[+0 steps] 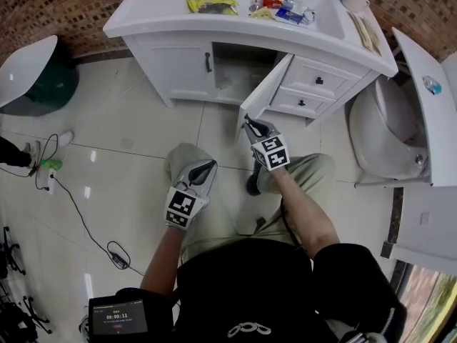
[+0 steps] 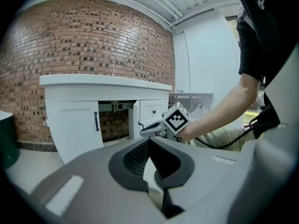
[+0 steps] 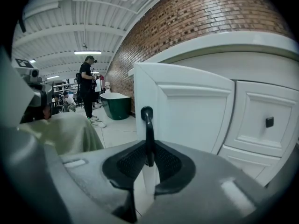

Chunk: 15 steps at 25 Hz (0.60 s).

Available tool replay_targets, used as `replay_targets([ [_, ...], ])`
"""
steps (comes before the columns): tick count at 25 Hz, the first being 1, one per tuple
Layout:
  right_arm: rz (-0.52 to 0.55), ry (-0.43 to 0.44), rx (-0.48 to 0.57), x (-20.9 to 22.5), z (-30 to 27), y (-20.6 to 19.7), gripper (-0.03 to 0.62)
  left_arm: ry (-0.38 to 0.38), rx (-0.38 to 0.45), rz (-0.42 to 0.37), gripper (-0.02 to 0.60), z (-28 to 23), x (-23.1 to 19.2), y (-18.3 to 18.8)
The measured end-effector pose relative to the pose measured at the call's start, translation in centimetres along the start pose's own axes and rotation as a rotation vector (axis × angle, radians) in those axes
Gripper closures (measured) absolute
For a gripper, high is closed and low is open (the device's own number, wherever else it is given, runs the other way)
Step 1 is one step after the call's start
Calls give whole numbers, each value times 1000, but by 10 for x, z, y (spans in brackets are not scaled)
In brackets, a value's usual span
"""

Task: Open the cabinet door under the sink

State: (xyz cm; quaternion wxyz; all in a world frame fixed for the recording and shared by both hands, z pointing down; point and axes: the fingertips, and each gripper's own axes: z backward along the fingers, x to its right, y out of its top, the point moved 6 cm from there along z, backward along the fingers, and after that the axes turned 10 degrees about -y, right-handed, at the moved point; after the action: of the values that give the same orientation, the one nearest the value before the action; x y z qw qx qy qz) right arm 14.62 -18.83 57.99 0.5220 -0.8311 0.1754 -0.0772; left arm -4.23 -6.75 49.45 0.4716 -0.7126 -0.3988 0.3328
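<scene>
A white vanity (image 1: 157,20) stands under the sink top. Its right cabinet door (image 1: 265,95) is swung out towards me, and the dark opening (image 1: 239,70) shows behind it. My right gripper (image 1: 250,125) is shut on the door's black bar handle (image 3: 148,125), which stands upright between the pads (image 3: 161,164). The left door (image 1: 182,66) is closed, its black handle (image 1: 208,62) untouched. My left gripper (image 1: 207,166) hovers over my knee, shut and empty. From the left gripper view, the open door (image 2: 136,120) is seen edge-on with the right gripper's marker cube (image 2: 176,118) beside it.
Two drawers (image 1: 319,81) sit to the right of the open door. A white toilet (image 1: 385,131) stands at the right. A green tub (image 1: 36,84) and a floor cable (image 1: 86,220) lie at the left. Packets (image 1: 278,9) litter the counter. A person (image 3: 87,85) stands far off.
</scene>
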Motion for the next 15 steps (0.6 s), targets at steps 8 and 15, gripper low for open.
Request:
replay_targets([
  [8, -40, -68, 25, 36, 50, -32, 563, -60, -31, 1, 566, -37, 14, 5],
  [15, -115, -138, 35, 95, 91, -59, 571, -107, -88, -33, 565, -74, 27, 5],
])
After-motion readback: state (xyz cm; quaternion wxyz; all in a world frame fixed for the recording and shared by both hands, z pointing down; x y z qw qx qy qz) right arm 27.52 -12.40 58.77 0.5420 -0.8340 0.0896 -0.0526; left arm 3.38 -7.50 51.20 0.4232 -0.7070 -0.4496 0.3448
